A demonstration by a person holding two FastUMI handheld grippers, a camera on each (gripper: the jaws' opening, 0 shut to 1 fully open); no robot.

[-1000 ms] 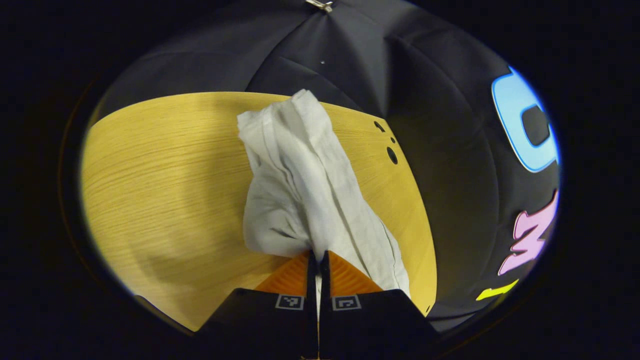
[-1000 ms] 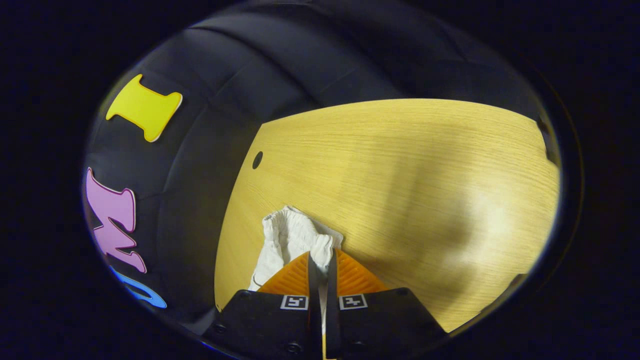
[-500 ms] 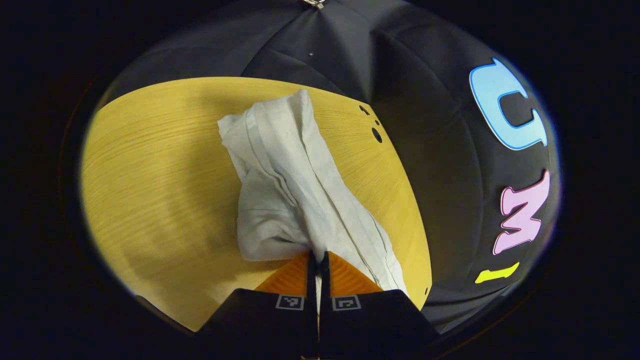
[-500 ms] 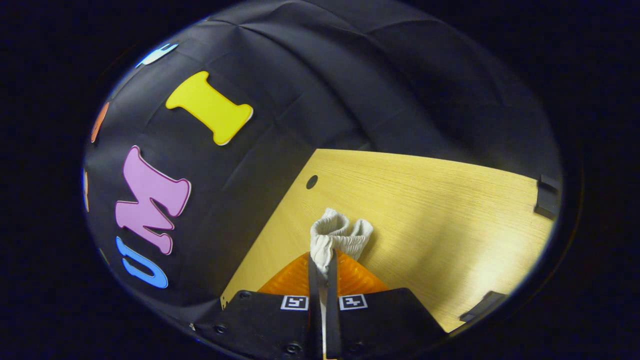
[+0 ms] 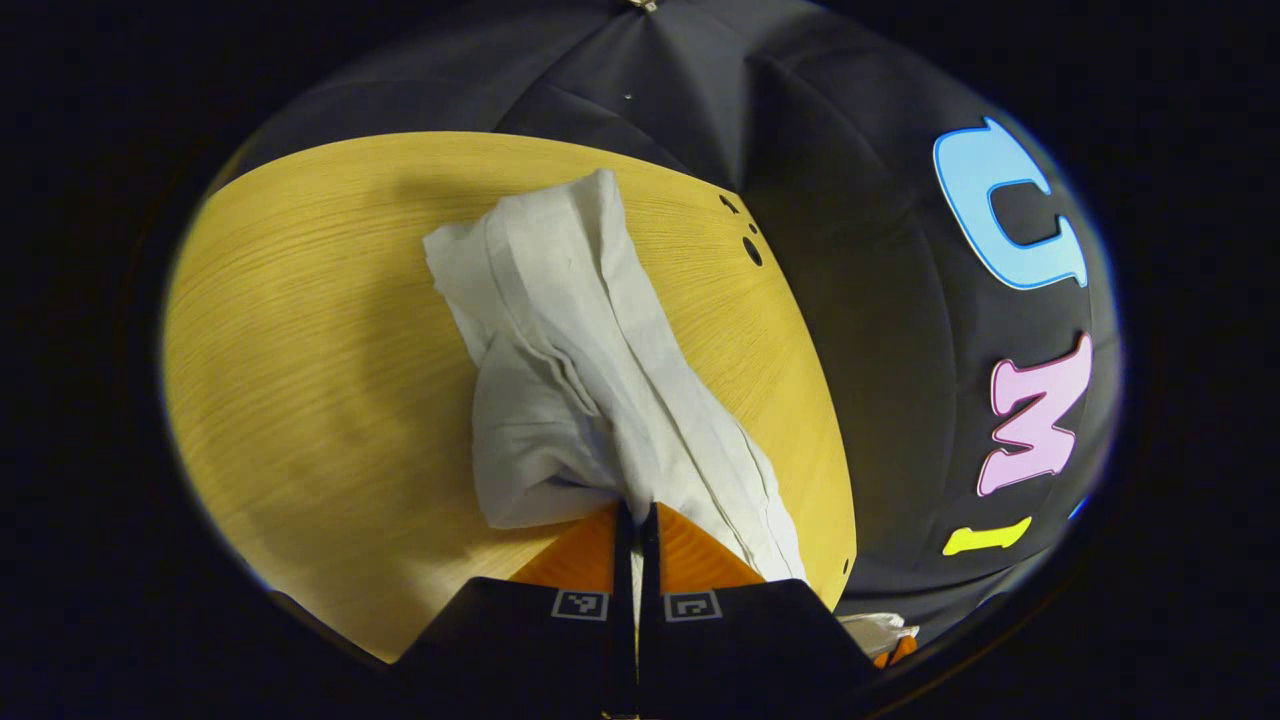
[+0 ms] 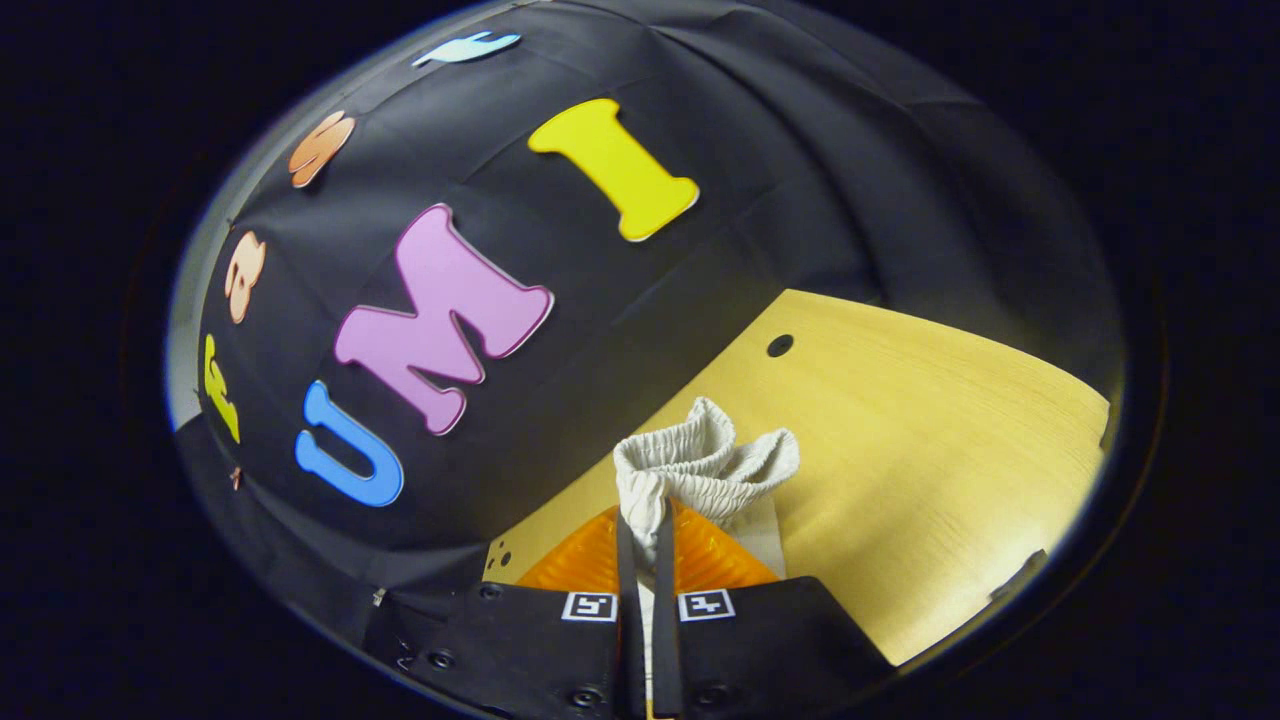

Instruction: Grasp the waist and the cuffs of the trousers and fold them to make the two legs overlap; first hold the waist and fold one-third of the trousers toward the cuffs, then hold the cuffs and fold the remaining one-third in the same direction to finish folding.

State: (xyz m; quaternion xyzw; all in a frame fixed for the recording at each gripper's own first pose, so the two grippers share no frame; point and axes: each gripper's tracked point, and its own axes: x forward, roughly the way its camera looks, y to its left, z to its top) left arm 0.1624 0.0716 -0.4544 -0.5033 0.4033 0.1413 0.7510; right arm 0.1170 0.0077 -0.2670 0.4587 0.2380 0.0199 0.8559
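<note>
Two small square black-and-white coded markers (image 5: 579,603) are borne on the body of the left gripper (image 5: 636,510), one at the base of each finger, as seen in the left gripper view. A like pair of square markers (image 6: 588,606) is borne at the same places on the right gripper (image 6: 648,520) in the right gripper view. The patterns are blocky codes and not letters. No word, number or brand can be read.
</note>
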